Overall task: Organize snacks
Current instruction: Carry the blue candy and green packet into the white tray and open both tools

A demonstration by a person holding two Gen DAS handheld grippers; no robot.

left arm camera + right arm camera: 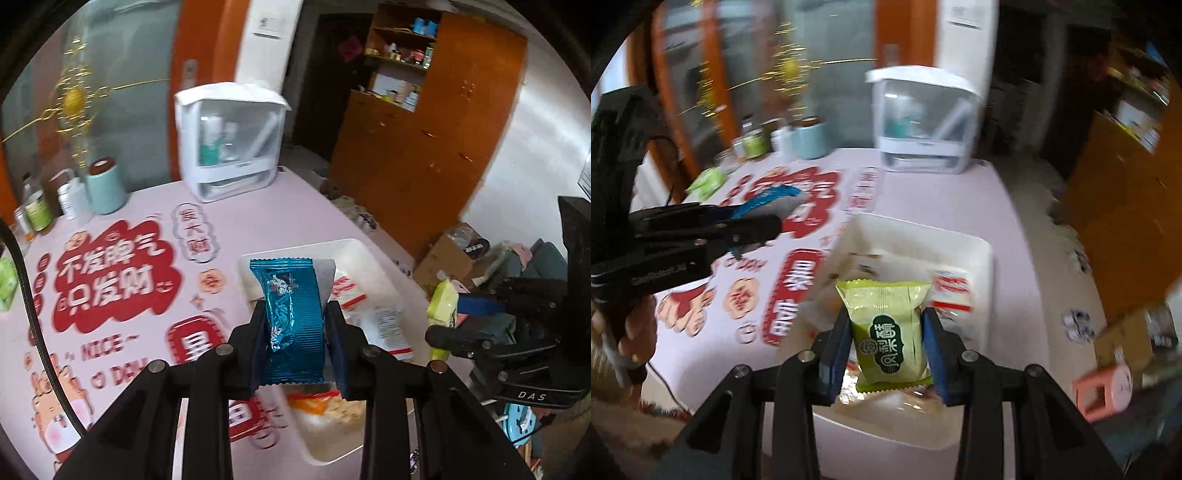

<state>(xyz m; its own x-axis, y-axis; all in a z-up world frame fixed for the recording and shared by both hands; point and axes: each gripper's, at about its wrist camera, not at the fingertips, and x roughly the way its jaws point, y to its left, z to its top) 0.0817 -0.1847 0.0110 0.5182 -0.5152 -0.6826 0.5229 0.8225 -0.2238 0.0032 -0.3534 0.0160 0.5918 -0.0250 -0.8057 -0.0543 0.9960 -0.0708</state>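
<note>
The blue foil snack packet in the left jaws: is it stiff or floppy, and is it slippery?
The blue foil packet probably bends easily: its top leans sideways above the left gripper. The glossy, ribbed foil looks rather slippery, so it may slide if the jaws loosen. It seems light, since this grip at its sides carries it.

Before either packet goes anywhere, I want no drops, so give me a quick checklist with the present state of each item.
1. Left gripper clamped on the blue packet: ok, pads press both sides.
2. Right gripper clamped on the green packet: ok, held between both pads.
3. Both packets clear of the white tray: ok, they hang above it.
4. Grippers apart from each other: ok, a gap shows in both views.
5. Room in the tray: ok, other packets lie in it but bare floor shows.
6. Where each packet should go: cannot tell, no sorted spot is evident.
</note>
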